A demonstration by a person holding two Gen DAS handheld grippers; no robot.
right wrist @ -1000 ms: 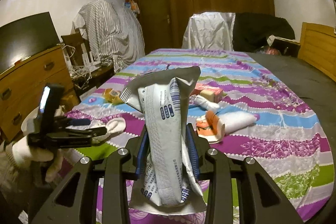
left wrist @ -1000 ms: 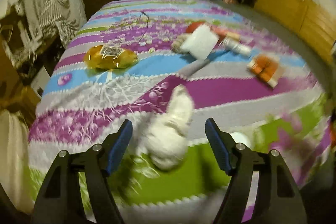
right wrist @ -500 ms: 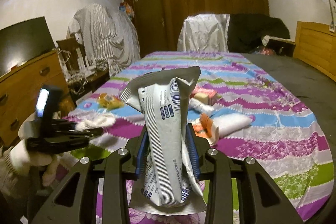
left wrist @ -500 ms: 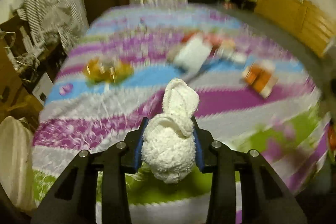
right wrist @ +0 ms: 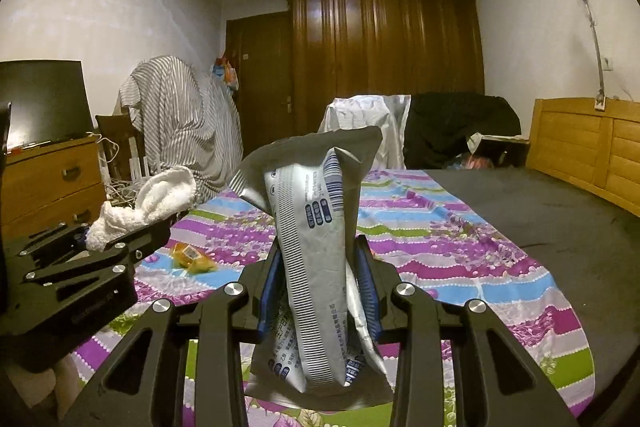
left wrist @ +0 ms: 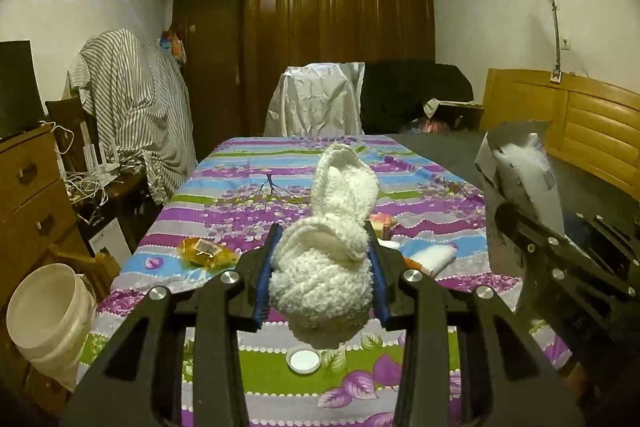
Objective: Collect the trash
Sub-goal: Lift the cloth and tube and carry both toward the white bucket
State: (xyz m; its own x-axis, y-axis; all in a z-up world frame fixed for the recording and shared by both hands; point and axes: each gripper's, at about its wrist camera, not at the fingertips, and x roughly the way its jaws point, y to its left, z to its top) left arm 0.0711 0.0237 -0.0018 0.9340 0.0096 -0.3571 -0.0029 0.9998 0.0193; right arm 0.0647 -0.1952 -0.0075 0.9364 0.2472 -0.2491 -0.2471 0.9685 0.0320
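Note:
My left gripper (left wrist: 322,259) is shut on a fluffy white sock (left wrist: 328,247) and holds it above the striped bedspread (left wrist: 248,203); the sock also shows in the right wrist view (right wrist: 148,203). My right gripper (right wrist: 318,287) is shut on a crumpled grey and white plastic bag (right wrist: 316,227), which also shows at the right of the left wrist view (left wrist: 520,179). On the bed lie a yellow wrapper (left wrist: 206,253), a white bottle cap (left wrist: 304,361) and a white packet (left wrist: 430,255).
A white bucket (left wrist: 48,315) stands on the floor left of the bed, beside a wooden dresser (left wrist: 28,195). A chair with striped cloth (left wrist: 132,107) is at the back left. A wooden headboard (left wrist: 568,123) is at the right.
My left gripper has shut on the white sock and lifted it off the bed, tilting up to level. My right gripper keeps holding the bag.

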